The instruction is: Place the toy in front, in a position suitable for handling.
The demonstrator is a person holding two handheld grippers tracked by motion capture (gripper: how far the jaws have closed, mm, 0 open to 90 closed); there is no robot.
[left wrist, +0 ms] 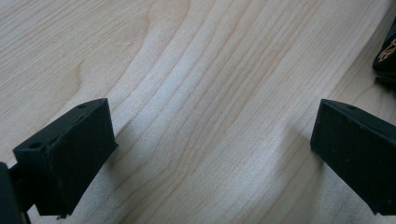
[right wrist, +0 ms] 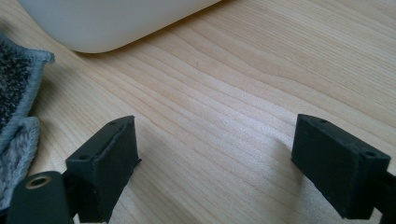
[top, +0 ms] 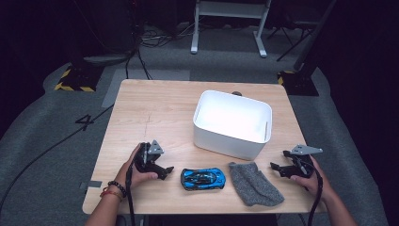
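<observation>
A blue toy car (top: 203, 179) lies near the front edge of the wooden table (top: 155, 113), with a grey cloth (top: 254, 183) just to its right. A white bin (top: 233, 123) stands behind them. My left gripper (top: 165, 171) rests on the table left of the car, open, pointing toward it; in the left gripper view its jaws stand wide over bare wood (left wrist: 210, 116) and a dark edge of the car (left wrist: 386, 56) shows at the right. My right gripper (top: 277, 168) sits right of the cloth, open and empty; the cloth (right wrist: 16, 107) and bin (right wrist: 107, 21) appear beyond it.
The bin is empty and takes up the table's right centre. Bare wood spans the left and far parts of the table. Beyond the table, cables, a white stand (top: 230, 23) and a yellow-black marked base (top: 75, 80) sit on grey floor.
</observation>
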